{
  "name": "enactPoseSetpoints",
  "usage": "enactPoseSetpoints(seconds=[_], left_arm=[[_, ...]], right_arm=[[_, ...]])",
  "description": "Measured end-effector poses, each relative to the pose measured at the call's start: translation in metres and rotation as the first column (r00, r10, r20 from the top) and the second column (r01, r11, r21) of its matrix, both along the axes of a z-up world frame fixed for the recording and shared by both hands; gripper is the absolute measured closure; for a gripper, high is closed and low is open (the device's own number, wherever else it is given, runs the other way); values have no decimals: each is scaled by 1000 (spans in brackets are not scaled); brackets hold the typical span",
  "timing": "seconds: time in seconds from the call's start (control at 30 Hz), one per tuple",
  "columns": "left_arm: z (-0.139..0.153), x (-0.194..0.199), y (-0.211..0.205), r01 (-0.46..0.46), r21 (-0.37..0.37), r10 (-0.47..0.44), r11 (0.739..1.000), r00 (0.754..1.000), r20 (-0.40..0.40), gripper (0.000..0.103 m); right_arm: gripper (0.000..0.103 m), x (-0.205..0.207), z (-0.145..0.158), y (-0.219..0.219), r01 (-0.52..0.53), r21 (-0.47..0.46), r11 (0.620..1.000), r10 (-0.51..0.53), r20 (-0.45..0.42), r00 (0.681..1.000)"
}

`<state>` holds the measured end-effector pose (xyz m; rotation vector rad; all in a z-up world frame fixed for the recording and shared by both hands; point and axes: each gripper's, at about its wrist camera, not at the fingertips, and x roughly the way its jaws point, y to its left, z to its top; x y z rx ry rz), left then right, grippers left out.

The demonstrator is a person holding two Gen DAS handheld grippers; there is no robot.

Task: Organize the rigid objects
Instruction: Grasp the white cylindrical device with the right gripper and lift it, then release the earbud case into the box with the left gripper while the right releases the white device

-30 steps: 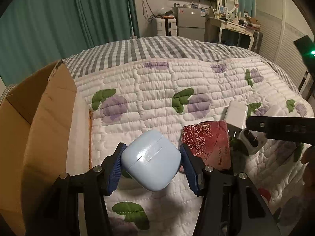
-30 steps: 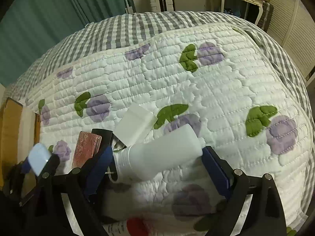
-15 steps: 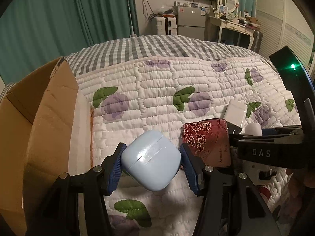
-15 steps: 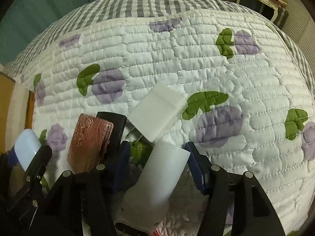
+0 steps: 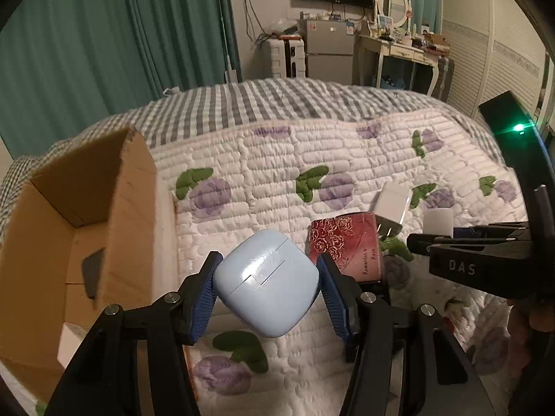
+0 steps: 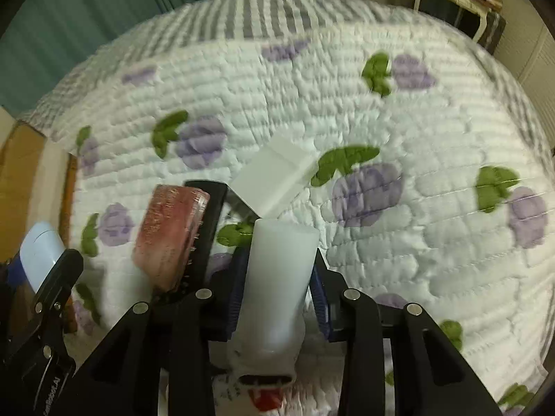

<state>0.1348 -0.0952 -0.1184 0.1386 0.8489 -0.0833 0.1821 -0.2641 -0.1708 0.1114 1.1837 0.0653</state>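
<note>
Showing cardboard box (image 5: pixel 86 215) interior: left wrist only.

Colours as I see them. My left tool (image 5: pixel 266 279): black frame, blue pads, around a pale blue case (image 5: pixel 266 278). My right tool (image 6: pixel 277 287): the same black and blue, around a plain white bottle (image 6: pixel 275 287). Tin (image 5: pixel 345 247): dark red with gold rose pattern. Charger (image 5: pixel 393 204): white. Quilt (image 5: pixel 270 180): white, purple flowers, green leaves; grey-and-white check beyond. Box (image 5: pixel 133 208): brown cardboard. Curtains (image 5: pixel 104 52): teal.
</note>
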Motion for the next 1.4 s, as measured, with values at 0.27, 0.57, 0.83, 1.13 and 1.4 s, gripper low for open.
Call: enactPoseSetpoints(seconds=[0.27,0.57,0.83,1.13,1.4], left_arm=[[53,-26,18,3,-41,1,999,996,87,47],[110,-43,69,-24,-56,34,998,981,189,47],[126,-47,131,-56,-25,61,998,972,227,47],[68,-22,192,-123,-28,125,992,986,113,47],[39,-12,206,-100,-83,107,991,992,74,45]], right_arm=[[71,-43,69,4,-32,-25,999,37,226,973],[71,-52,157,47,-57,-51,997,73,397,915],[71,-67,211,118,-168,-66,984,179,452,874],[71,-65,198,192,-284,-78,956,290,425,858],[71,-47,167,232,-331,-80,940,336,372,865]])
